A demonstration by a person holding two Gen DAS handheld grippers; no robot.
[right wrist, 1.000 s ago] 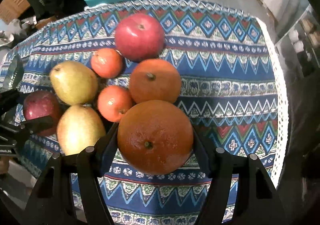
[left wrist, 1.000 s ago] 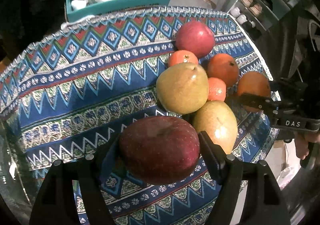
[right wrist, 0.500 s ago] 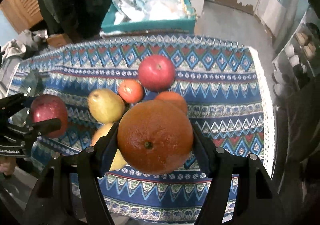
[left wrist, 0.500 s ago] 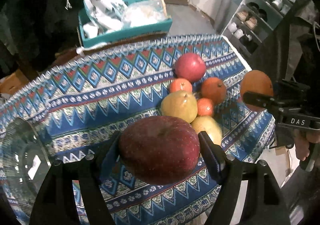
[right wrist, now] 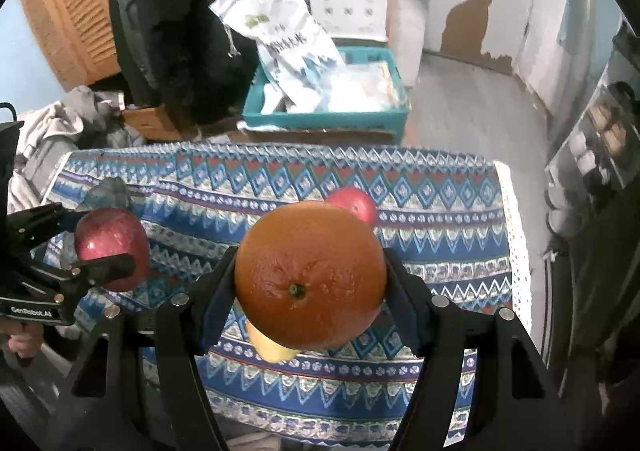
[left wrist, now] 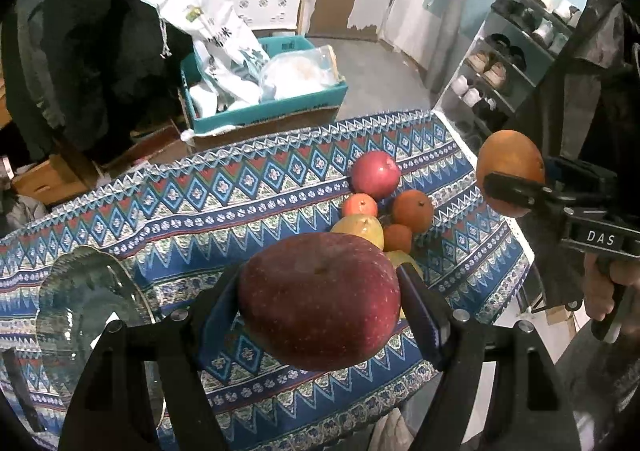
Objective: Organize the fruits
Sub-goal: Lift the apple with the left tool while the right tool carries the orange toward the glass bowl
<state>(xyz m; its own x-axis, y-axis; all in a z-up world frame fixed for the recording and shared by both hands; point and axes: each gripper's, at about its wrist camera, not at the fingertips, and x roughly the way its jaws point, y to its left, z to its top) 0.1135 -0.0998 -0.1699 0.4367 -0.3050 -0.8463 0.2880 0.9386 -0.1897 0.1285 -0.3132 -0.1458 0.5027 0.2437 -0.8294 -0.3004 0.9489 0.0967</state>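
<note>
Fruit stays mostly on the tablecloth (left wrist: 248,207). The left gripper (left wrist: 320,303) clamps a red apple (left wrist: 320,299), the right gripper (right wrist: 310,283) an orange (right wrist: 310,275). The glass bowl (left wrist: 86,291) looks empty; bags (left wrist: 216,39) fill the teal box (left wrist: 276,107).

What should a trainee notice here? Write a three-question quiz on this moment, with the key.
1. True or false: the left gripper has its jaws clamped on a pear.
2. What is in the right gripper? A. a pear; B. the large orange; C. a glass bowl.
3. How many red apples lie on the tablecloth?

Key:
1. False. It holds the dark red apple.
2. B.
3. One, the bright red apple at the far end of the fruit cluster.
</note>
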